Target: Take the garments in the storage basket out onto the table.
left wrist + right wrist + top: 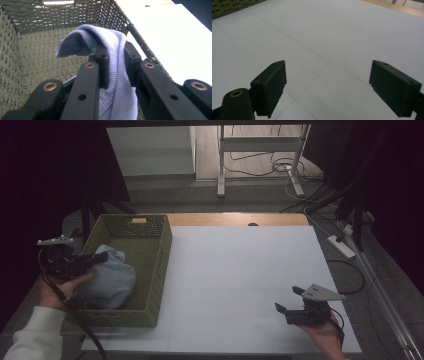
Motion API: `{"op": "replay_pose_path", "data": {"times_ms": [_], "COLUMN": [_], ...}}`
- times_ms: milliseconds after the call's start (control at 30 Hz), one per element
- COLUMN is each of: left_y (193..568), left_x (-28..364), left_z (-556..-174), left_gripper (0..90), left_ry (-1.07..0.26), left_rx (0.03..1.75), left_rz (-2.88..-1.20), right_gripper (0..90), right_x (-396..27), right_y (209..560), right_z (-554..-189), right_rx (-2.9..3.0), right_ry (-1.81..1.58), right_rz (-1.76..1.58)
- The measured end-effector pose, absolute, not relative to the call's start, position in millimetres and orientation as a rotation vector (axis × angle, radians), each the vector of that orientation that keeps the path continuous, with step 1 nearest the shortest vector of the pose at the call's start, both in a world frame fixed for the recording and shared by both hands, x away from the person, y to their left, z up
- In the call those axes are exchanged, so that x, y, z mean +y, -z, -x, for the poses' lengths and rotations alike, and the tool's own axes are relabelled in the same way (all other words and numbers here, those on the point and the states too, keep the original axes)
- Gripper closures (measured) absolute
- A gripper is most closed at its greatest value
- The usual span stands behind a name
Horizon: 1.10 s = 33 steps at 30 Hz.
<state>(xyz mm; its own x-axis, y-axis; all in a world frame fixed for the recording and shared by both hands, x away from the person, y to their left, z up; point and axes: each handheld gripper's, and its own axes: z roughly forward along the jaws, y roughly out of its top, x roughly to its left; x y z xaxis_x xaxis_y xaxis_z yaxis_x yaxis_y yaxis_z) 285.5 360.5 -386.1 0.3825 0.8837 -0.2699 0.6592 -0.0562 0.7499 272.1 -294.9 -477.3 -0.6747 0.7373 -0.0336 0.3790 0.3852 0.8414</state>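
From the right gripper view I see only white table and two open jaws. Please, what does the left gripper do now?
Observer: The left gripper is shut on a light blue cloth.
Operator: Where is it, please?
Observer: Over the green woven basket, at the table's left side.
Operator: Is the cloth out of the basket?
Observer: Not yet; in the high view most of it lies inside.

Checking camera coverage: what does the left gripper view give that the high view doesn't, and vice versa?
Left gripper view: the jaws pinching a fold of the light blue cloth, ribbed weave visible, over the basket floor.
High view: the right gripper, jaws open, above the white table; the left gripper from outside.
Both: cloth, green woven basket, table.
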Motion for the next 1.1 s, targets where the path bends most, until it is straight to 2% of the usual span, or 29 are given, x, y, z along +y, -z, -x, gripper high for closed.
{"op": "replay_pose_path", "data": {"times_ms": [1100], "left_y": [347.4], "left_x": [364.8], "left_z": [-278.2], "left_gripper": [77.7], "left_ry": [-0.411], "left_rx": [1.279], "left_rz": [-1.58], "right_gripper": [14.6], "right_x": [-295.1], "right_y": [478.1], "right_z": [-272.7], "right_rx": [2.235], "right_ry": [-1.205], "right_rz": [-0.972]}}
